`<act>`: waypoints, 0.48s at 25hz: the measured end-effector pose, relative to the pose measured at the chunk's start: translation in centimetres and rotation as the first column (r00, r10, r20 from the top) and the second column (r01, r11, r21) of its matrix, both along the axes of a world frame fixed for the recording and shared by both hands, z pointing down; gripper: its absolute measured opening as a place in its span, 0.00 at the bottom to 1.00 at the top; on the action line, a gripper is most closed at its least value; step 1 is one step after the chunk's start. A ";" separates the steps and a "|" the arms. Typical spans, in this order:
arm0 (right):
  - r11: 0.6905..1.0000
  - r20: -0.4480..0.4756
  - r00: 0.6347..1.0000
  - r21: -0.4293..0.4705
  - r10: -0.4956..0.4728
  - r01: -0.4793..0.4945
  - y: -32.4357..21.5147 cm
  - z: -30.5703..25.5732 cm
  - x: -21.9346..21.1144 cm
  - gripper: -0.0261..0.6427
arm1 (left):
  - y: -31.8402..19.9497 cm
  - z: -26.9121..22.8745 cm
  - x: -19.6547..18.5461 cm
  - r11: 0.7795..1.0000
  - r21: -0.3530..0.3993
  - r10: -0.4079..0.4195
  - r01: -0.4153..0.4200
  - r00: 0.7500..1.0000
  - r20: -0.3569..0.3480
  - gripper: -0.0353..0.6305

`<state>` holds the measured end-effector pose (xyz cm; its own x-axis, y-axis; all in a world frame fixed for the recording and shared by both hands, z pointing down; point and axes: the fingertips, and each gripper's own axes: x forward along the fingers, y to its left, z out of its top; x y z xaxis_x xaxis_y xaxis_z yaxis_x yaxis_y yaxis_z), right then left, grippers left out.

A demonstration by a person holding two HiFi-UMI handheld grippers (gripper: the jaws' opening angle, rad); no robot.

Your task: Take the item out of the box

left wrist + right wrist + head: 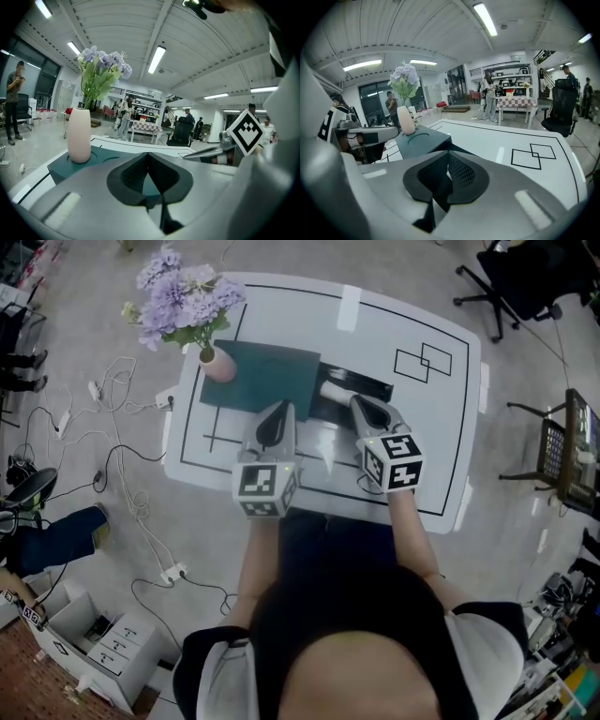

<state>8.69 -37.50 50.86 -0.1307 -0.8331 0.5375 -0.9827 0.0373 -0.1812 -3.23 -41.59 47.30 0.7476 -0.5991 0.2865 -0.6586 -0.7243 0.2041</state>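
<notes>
Both the left gripper (pixel 279 411) and right gripper (pixel 361 404) are closed and empty; nudging the teal box (pixel 272 381) could topple the flower vase (pixel 217 365) standing on it.

Bright, even indoor light from long white ceiling tube lamps (pixel 157 58) overhead. Soft pale glare on the glossy white table (pixel 323 442), between left gripper (pixel 279 413) and right gripper (pixel 359 405). Shadows faint. Both gripper views fisheye: corners black, lines bowed, grey gripper bodies nearest the lens blurred.

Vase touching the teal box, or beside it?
Touching. Left gripper view shows the vase standing on the teal box, no gap under its base.
</notes>
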 end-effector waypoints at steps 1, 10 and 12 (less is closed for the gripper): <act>1.000 -0.006 1.000 -0.006 -0.009 0.009 -0.2 0.1 0.0 0.04 | -0.1 -0.1 0.1 1.000 -0.001 0.004 -0.004 1.000 -0.004 0.07; 0.988 -0.067 0.988 -0.077 -0.136 0.131 -1.9 0.8 -0.8 0.05 | -1.4 0.9 -0.2 1.000 -0.026 0.008 -0.008 1.000 -0.013 0.07; 0.979 -0.084 0.979 -0.102 -0.183 0.174 -2.0 1.0 -1.0 0.07 | -1.4 1.1 -0.1 0.999 -0.031 0.013 -0.013 1.000 -0.012 0.07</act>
<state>7.66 -39.53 51.83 -0.2188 -0.7464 0.6285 -0.9744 0.2010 -0.1005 -3.37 -43.01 48.37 0.7589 -0.5800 0.2959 -0.6464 -0.7260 0.2348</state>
